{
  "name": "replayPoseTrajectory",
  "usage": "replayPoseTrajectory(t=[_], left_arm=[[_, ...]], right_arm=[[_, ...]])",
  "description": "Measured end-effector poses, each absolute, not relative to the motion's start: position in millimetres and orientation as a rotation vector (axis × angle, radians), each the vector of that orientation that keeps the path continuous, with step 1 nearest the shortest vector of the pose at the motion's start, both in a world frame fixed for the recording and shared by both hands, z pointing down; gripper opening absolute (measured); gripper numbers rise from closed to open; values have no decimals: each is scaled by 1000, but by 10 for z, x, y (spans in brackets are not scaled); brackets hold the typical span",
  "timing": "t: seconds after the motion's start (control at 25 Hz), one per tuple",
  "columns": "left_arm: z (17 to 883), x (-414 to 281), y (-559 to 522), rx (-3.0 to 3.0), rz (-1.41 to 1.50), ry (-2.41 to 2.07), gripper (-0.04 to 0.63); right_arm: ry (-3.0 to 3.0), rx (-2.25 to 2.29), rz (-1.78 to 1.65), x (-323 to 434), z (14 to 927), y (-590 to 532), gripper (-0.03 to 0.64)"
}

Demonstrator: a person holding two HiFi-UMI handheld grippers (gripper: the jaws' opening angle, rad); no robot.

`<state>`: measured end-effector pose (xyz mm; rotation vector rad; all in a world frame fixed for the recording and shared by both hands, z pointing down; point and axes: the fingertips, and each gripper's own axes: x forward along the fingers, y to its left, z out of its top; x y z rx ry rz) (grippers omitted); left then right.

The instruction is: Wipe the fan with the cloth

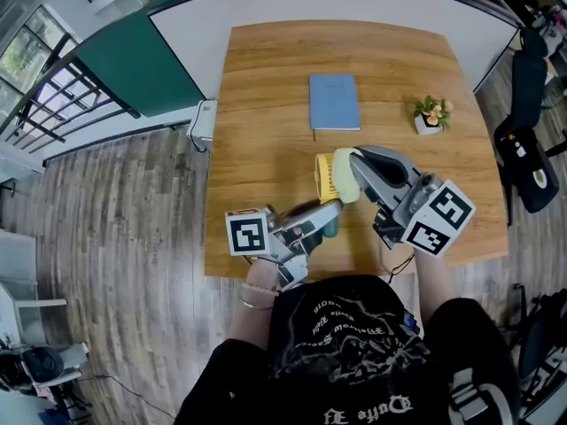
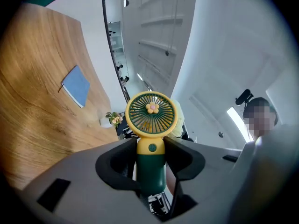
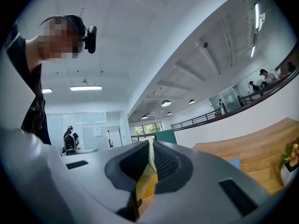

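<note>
Where the fan is sitting: the small handheld fan, with a yellow round grille, a flower at its centre and a dark green plastic handle, is being held above the near half of the table, its head pointing toward 12 o'clock in the head view.
Left gripper: it is coming in from 8 o'clock in the head view, and its two jaws are clamping the green handle from both sides, just below the yellow collar.
Right gripper: it is reaching in from 4 o'clock, and its jaws are pinching a fold of the cloth between them.
Cloth: the pale yellow soft cloth is hanging from the right gripper's tips and lying against the fan head's 3 o'clock edge.
Table: the light brown wooden table is carrying only the items below.
Pot: the small white pot is standing at 2 o'clock from the fan, well apart from it.
Pot contents: a little green plant with orange-pink flowers is filling it.
Notebook: the flat blue rectangular notebook is lying closed at 12 o'clock from the fan.
Person: a dark printed shirt is showing at the head view's 6 o'clock edge.
</note>
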<state>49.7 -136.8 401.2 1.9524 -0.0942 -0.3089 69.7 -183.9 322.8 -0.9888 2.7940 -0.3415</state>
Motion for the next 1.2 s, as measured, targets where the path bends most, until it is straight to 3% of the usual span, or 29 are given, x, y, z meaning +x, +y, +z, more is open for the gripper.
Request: replayPoseTrajectory(t=[1.2], left_arm=[[3761, 568, -1229, 2321, -100, 35, 198]], right_arm=[[2851, -816, -742, 589, 3794, -2193, 26]])
